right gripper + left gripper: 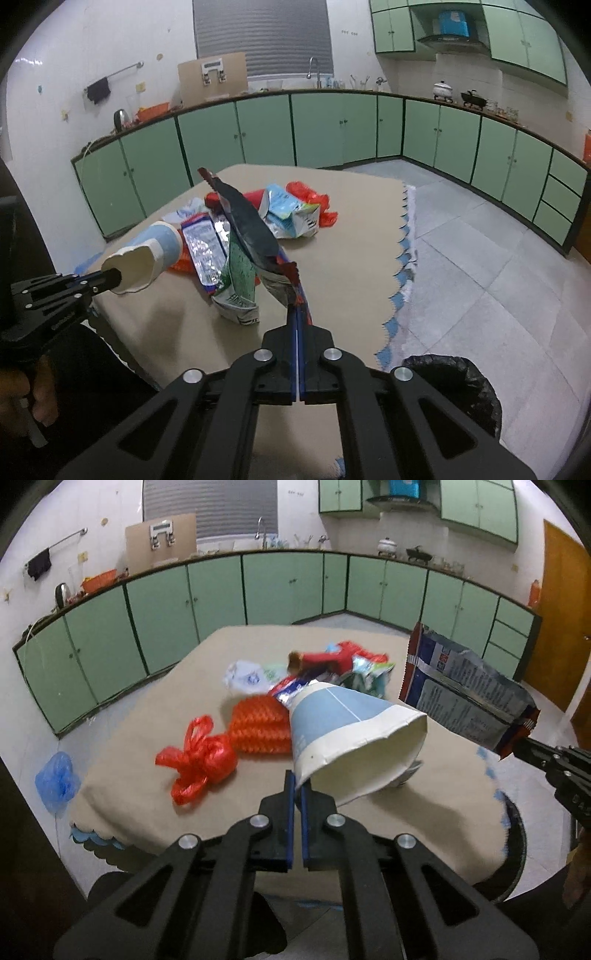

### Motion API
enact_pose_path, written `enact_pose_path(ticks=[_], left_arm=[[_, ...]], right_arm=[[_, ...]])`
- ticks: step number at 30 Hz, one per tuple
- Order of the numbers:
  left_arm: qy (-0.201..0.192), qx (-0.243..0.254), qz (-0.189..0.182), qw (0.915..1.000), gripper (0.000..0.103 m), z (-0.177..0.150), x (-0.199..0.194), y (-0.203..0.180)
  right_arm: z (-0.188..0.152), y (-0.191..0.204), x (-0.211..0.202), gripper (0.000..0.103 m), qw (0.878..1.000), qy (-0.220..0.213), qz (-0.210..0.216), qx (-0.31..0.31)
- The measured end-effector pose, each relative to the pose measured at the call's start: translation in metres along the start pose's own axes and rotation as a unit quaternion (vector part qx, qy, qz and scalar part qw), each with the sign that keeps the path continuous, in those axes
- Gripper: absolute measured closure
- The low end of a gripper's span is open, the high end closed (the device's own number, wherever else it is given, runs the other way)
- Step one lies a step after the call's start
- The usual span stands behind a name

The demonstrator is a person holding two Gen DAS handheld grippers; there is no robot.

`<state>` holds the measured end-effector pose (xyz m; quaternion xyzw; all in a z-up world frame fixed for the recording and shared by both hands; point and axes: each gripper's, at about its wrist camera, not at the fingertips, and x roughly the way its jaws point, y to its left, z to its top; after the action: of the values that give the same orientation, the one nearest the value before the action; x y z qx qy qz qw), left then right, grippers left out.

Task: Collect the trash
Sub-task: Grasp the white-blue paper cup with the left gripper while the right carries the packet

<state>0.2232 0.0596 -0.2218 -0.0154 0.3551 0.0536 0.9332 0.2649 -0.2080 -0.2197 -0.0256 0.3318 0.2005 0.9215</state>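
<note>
Items held: my left gripper [297,781] pinches a paper cup [354,734] by its rim; my right gripper [297,314] clamps a snack wrapper [251,229] above the table [351,258].

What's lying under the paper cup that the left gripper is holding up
The left gripper pinches the paper cup by its rim above the table. Beneath it, the orange knitted piece and a silver wrapper show partly; the cup covers the rest.
</note>
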Motion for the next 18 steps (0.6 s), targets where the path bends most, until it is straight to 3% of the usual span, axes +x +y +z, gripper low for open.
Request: enact_pose_path(ticks=[5,10,18], left_arm=[[-0.012,0.012,-0.032,0.9993,0.102,0.003,-0.022,-0.020],[-0.015,0.050,-0.084,0.9951,0.102,0.002,-0.029,-0.071],[-0.019,0.134,-0.167,0.9766,0.102,0.003,-0.024,-0.170]], right_arm=[[-0.003,-0.018,-0.027,0.102,1.000,-0.007,-0.007,0.030],[-0.016,-0.047,-0.060,0.103,0.997,-0.014,-0.044,0.060],[-0.060,-0.117,-0.089,0.103,0.983,0.003,-0.121,0.136]])
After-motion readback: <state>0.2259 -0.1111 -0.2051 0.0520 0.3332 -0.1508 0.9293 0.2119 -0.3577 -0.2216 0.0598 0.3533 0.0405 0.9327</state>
